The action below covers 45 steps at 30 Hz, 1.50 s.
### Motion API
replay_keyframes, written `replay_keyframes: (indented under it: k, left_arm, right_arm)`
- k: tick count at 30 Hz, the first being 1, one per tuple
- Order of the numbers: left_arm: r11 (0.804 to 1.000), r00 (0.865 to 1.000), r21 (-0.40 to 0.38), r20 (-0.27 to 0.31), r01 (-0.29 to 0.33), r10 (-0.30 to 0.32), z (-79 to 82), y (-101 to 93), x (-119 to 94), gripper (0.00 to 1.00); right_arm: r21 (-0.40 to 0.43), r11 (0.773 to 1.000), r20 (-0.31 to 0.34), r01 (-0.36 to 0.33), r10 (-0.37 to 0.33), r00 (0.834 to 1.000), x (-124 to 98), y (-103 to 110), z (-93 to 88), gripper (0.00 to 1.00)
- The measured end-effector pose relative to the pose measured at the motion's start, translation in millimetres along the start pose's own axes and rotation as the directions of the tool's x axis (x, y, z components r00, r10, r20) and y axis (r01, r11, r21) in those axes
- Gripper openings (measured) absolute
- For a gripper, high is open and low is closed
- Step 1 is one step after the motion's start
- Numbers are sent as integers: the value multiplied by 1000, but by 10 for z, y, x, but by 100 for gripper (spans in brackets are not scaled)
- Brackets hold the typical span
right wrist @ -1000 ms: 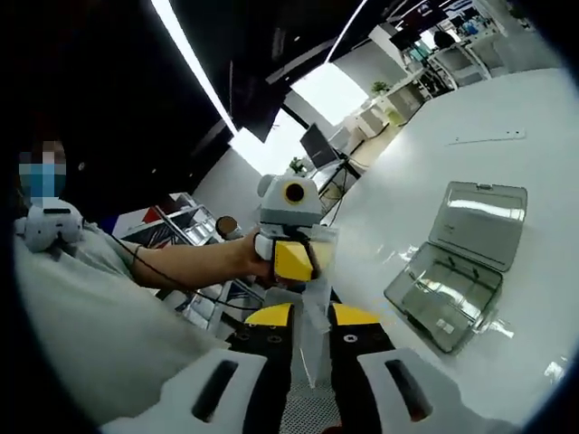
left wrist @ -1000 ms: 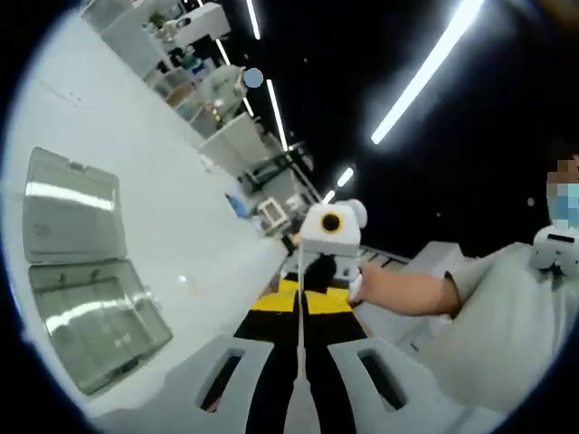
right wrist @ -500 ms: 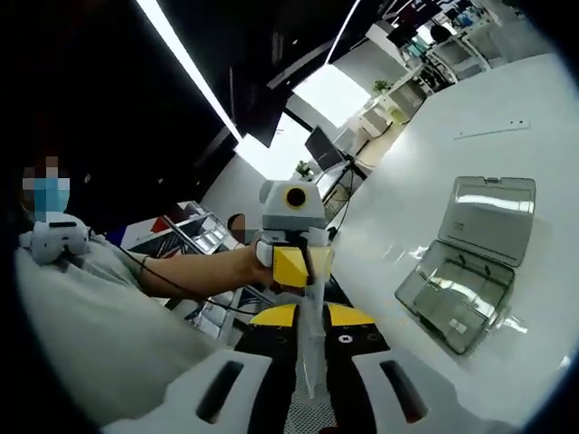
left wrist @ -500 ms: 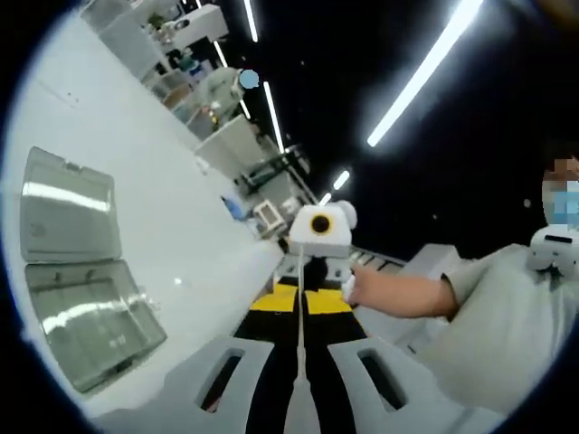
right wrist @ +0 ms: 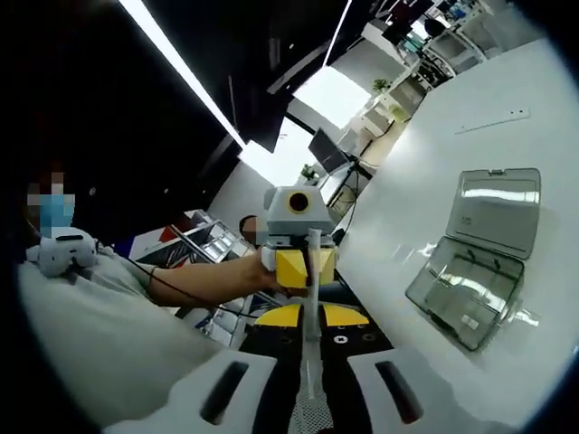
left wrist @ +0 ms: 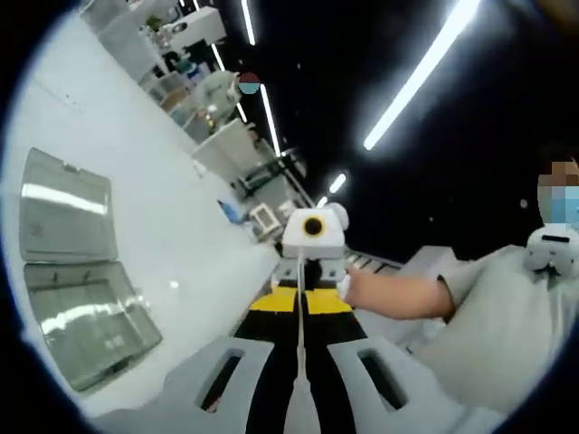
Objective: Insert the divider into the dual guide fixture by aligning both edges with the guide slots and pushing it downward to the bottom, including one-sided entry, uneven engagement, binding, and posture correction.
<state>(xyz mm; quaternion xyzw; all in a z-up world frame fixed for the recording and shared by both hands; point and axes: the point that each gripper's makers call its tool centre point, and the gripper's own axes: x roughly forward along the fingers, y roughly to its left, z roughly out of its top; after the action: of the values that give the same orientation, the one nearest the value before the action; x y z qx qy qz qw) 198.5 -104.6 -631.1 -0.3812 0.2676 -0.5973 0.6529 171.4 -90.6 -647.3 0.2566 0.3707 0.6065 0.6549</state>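
Both tools [left wrist: 300, 380] [right wrist: 308, 384] clamp the thin, edge-on divider [right wrist: 310, 298], its outline barely discernible.

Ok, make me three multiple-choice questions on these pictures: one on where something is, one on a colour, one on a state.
1. Where does the clear plastic case lie?
A. on the white table
B. on the floor
C. on a person's lap

2. What colour are the pads behind each gripper's jaws?
A. red
B. yellow
C. green

3. How is the case's lid?
A. shut
C. taken away
B. open

A: in both views the case rests on the tabletop.
B: yellow shows by the divider.
B: the lid is folded back, compartments exposed.
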Motion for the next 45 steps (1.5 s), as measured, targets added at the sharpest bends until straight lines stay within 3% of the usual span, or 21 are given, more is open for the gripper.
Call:
replay_keyframes:
  k: [24, 45]
  left_arm:
    - [999, 998, 2, 37, 47, -47, 36, -91, -7, 0]
    - [999, 998, 7, 24, 53, -53, 41, -76, -24, 0]
  right_arm:
    - [65, 998, -39, 26, -24, 999, -1, 110, 19, 0]
    - [119, 993, -76, 12, -3, 997, 14, 88, 20, 0]
